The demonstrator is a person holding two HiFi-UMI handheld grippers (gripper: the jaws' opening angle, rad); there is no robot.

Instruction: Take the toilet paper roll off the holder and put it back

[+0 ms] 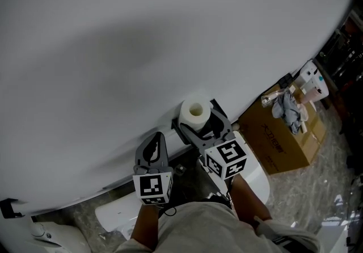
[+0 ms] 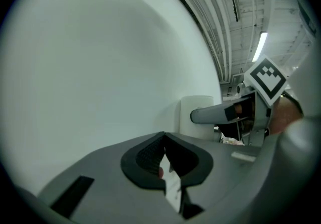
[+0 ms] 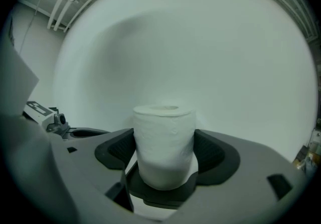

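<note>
A white toilet paper roll (image 1: 195, 110) stands upright close to the white wall, its hollow core facing up. My right gripper (image 1: 199, 122) is shut on it, one dark jaw on each side of the roll (image 3: 163, 135). In the right gripper view that gripper (image 3: 164, 157) holds the roll at mid-height. My left gripper (image 1: 157, 136) hangs just left of the roll, shut and empty, pointing at the wall. In the left gripper view its tips (image 2: 163, 136) meet, with the roll (image 2: 197, 114) off to the right. I cannot make out the holder apart from the gripper.
A curved white wall (image 1: 142, 36) fills the upper part of the head view. A cardboard box (image 1: 283, 141) with a rag and bottles on top stands at the right. White toilet parts (image 1: 116, 212) lie below the grippers. A small black bracket (image 1: 8, 207) sits at far left.
</note>
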